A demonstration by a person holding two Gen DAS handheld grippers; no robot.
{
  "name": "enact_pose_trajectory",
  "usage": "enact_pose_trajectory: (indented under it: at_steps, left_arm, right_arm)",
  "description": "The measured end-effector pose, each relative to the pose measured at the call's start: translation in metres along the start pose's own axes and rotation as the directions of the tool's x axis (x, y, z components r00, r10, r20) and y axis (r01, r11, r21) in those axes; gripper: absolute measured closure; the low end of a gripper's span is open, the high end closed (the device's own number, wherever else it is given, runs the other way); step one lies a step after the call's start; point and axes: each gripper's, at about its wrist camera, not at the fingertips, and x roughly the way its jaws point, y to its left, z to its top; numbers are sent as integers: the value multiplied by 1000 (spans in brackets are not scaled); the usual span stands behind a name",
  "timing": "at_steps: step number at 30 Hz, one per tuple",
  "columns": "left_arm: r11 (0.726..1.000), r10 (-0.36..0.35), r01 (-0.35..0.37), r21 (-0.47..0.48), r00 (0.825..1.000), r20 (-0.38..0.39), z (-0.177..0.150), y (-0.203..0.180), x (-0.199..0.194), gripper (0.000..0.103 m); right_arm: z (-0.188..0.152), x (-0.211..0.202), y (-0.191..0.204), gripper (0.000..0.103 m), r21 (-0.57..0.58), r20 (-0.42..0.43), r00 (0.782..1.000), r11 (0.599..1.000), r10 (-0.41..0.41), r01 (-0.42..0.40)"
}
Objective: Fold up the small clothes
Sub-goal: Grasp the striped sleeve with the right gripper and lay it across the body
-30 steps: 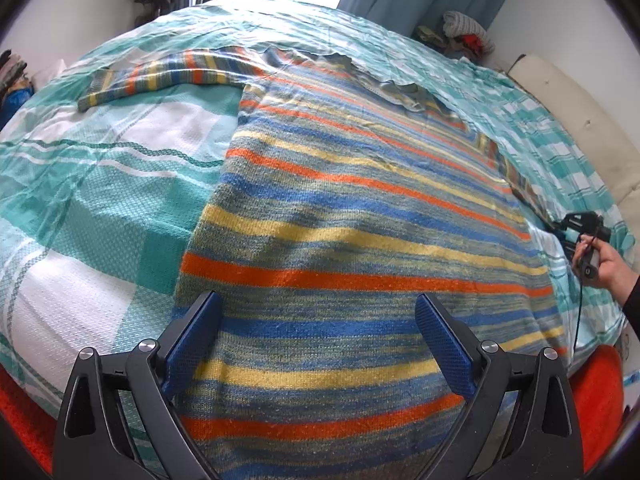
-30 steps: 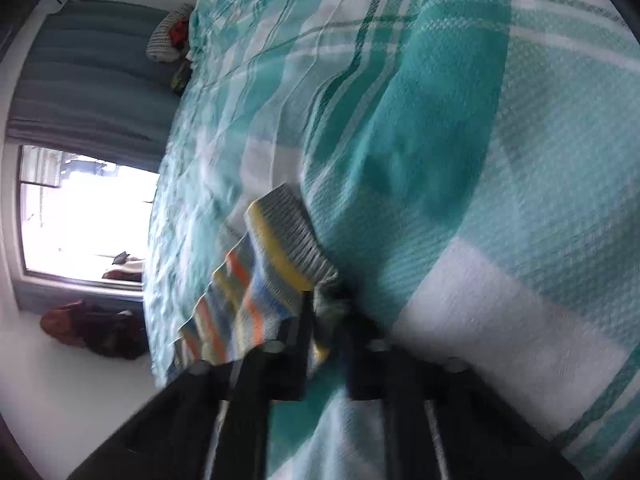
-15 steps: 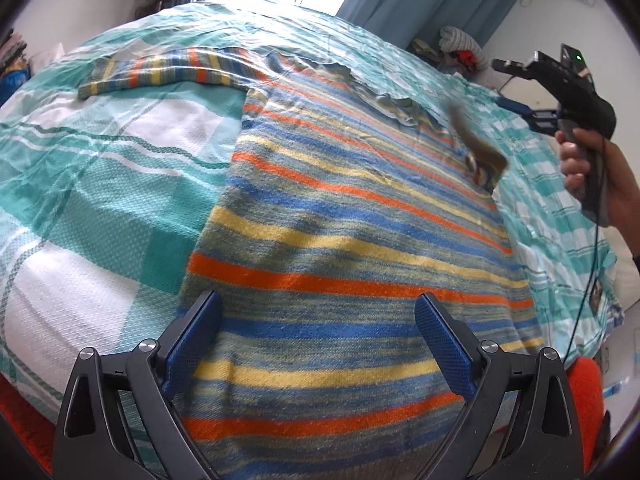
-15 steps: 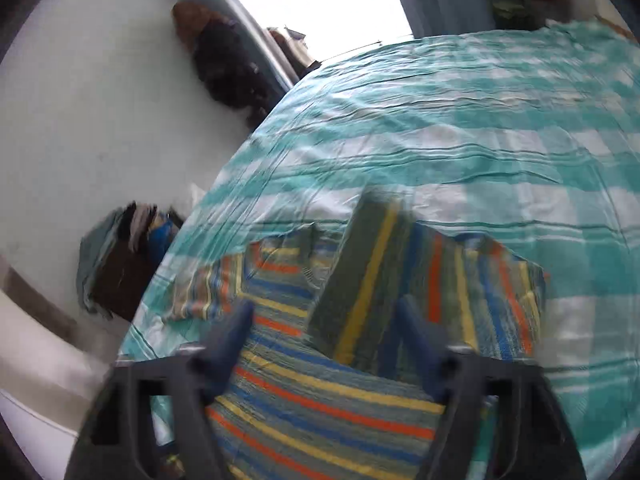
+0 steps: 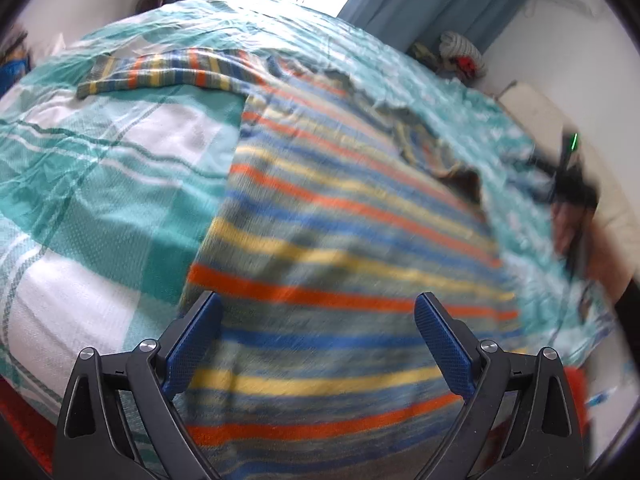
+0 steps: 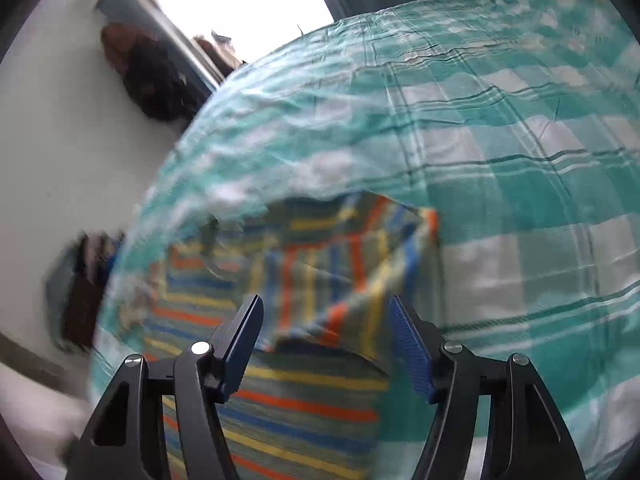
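Left view only — outstretched sleeve [image 5: 160,74].

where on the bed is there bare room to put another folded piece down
Bare bedspread lies left of the striped sweater, below its spread sleeve, and beyond the folded sleeve toward the window. The middle is filled by the sweater.
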Motion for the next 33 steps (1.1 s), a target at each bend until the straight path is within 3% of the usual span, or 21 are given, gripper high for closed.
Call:
enact_pose_trajectory:
  at_steps: [3, 7, 11, 14, 18, 19, 20, 22, 25, 28, 33]
  left_arm:
    - [991, -129, 130, -41, 991, 35, 45, -9, 4, 6]
    - [964, -262, 260, -48, 964, -35, 123, -37, 59, 6]
    - [978, -210, 210, -12, 968, -135, 179, -69, 147, 18]
    - [986, -157, 168, 23, 957, -245, 188, -91, 204, 21]
    - [988, -91, 122, 91, 953, -290, 179, -112, 238, 23]
    - [988, -89, 122, 98, 952, -292, 177, -116, 244, 36]
    - [986, -93, 129, 104, 950, -297, 176, -119, 248, 63]
    - [982, -92, 139, 128, 943, -319, 171, -124, 256, 99]
    - [973, -57, 111, 204, 965, -255, 176, -131, 236, 101]
    - [978, -48, 85, 192, 981, -187, 190, -118, 213, 101]
    - [978, 21, 20, 207, 981, -194, 198, -110, 226, 101]
  right_arm:
    - [-35, 8, 0, 37, -53, -26, 1000, 999, -7, 5]
    - [-70, 5, 1, 37, -73, 14, 1000, 997, -3, 4]
    - [-91, -6, 6, 37, -103, 62, 998, 995, -5, 11]
    - [-104, -11, 9, 37, -138, 74, 997, 990, -21, 31]
    - [-118, -11, 9, 37, -176, 80, 996, 983, -36, 49]
    - [-121, -11, 8, 37, -181, 81, 996, 982, -38, 52]
    - [-123, -10, 7, 37, -188, 83, 996, 981, -42, 57]
    - [-125, -10, 6, 37, -195, 86, 995, 979, -48, 64]
    - [-116, -13, 0, 37, -177, 103, 992, 980, -72, 90]
    - [-97, -10, -3, 37, -159, 122, 984, 976, -131, 149]
    - [-54, 37, 12, 37, -214, 75, 978, 955, -193, 205]
